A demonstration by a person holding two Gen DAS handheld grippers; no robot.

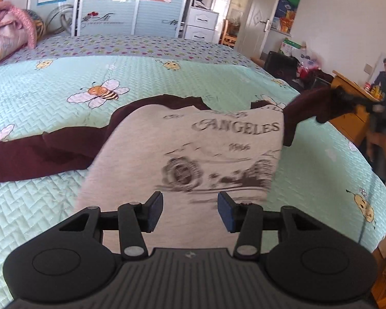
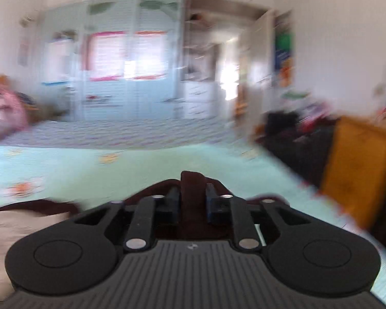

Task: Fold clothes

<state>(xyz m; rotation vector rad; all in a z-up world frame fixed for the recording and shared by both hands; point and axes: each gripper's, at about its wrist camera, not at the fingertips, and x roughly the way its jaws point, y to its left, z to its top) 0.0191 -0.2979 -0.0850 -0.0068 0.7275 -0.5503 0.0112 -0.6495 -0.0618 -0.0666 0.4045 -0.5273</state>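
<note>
Fingers of the left gripper (image 1: pixel 190 212) spread wide, empty, above the shirt (image 1: pixel 187 154); only the right view shows the right gripper (image 2: pixel 193 203) pinching the maroon sleeve (image 2: pixel 191 190).

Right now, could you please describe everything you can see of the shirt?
The shirt lies front up on the bed: grey knit body, maroon sleeves and collar, a faded "ANGELES" print over a car drawing. One sleeve lies flat on the bed; the other is lifted, pinched in the right gripper. The open left gripper hovers over its hem.
</note>
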